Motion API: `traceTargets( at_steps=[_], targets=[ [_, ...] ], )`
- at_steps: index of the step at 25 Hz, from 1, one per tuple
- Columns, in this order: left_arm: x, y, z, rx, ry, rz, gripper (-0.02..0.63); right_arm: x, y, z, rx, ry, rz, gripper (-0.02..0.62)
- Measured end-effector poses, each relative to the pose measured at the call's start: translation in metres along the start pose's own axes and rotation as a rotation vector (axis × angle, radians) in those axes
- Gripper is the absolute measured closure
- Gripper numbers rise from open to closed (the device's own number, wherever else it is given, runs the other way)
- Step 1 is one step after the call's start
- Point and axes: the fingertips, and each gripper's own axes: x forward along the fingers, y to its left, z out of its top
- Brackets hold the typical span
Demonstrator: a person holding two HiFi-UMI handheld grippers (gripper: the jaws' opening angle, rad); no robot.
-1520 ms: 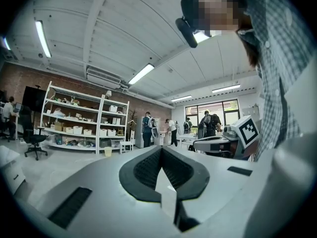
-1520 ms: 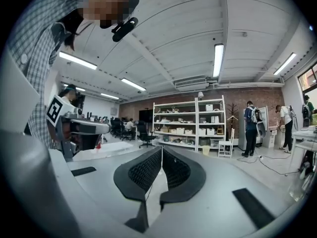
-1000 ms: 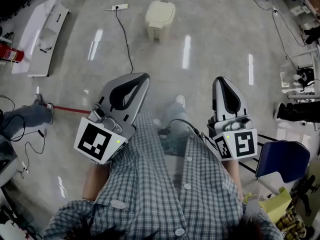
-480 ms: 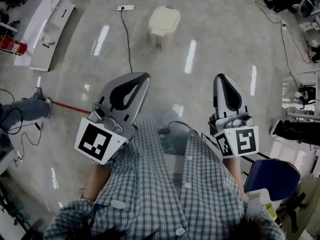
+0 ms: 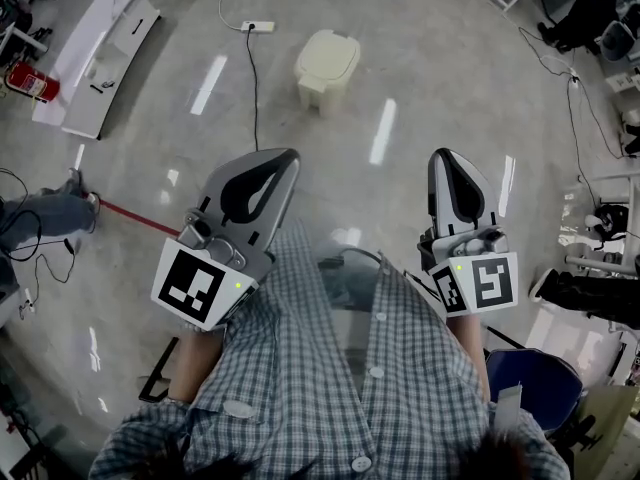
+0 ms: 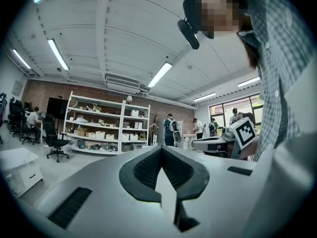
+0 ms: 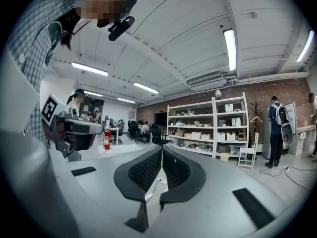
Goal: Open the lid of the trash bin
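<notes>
A cream trash bin [image 5: 326,63] stands on the floor ahead of me with its lid down, seen only in the head view. My left gripper [image 5: 286,157] and right gripper [image 5: 446,158] are held up near my chest, pointing toward the bin and well short of it. In the left gripper view the jaws [image 6: 162,150] meet at the tips with nothing between them. In the right gripper view the jaws [image 7: 161,150] are likewise shut and empty.
A power strip [image 5: 256,26] and its black cable [image 5: 253,88] lie left of the bin. A white panel [image 5: 95,58] and a fire extinguisher [image 5: 30,81] are at far left, a blue chair [image 5: 530,383] at lower right. Shelving [image 7: 213,128] and people stand across the room.
The bin has slid lower in the head view and sits nearer. The floor items drifted with it. Both grippers keep the same shut pose.
</notes>
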Motion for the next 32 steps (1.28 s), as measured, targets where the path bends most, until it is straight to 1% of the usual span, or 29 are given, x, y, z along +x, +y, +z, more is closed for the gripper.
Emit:
traceTargets(
  at_steps=[7,12,17,20,28,32],
  targets=[
    [0.029,-0.004,-0.004,0.007,0.003,0.017,0.607,0.004,-0.030,-0.005,-0.005,-0.002,0.006,0.574],
    [0.036,-0.009,-0.009,0.009,0.006,0.023,0.607,0.003,-0.043,-0.011,-0.010,-0.003,0.000,0.574],
    [0.045,-0.015,-0.012,0.020,0.029,0.034,0.607,0.003,-0.061,-0.010,-0.007,-0.016,-0.004,0.574],
    [0.052,-0.018,-0.008,0.023,0.018,0.032,0.607,0.004,-0.068,-0.012,-0.002,-0.019,-0.003,0.574],
    [0.067,-0.020,-0.011,0.025,0.044,0.019,0.607,0.001,-0.082,-0.017,0.016,-0.014,-0.024,0.574],
    [0.073,-0.027,-0.007,0.032,0.025,0.005,0.607,-0.002,-0.089,-0.018,0.021,-0.013,-0.033,0.574]
  ],
)
